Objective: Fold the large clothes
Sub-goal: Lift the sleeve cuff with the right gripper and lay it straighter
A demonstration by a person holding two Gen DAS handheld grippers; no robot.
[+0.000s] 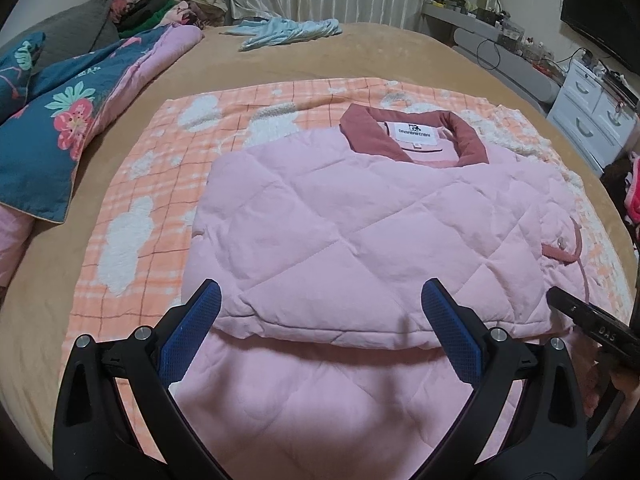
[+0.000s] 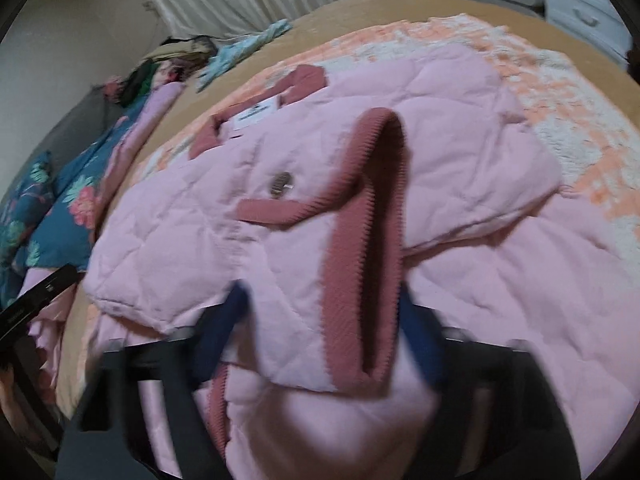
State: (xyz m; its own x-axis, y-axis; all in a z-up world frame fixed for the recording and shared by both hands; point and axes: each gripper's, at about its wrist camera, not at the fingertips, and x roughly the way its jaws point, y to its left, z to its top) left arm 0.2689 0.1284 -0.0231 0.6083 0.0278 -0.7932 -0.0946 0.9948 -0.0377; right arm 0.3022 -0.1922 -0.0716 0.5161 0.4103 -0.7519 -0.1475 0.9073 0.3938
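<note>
Blurred right fingers (image 2: 320, 320) astride pink jacket (image 2: 280, 200) cuff, grip unclear; left fingers (image 1: 320, 308) wide, empty

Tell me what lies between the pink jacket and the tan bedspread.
An orange checked blanket lies spread under the pink jacket, on the tan bedspread; the left wrist view shows it best.

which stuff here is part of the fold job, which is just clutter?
In play:
- pink jacket, partly folded
- its cuff, between the right gripper fingers
- left gripper, open over the hem
- checked blanket underneath

Lying about:
- floral quilt
- blue garment
- clothes pile
- drawers
- TV
</note>
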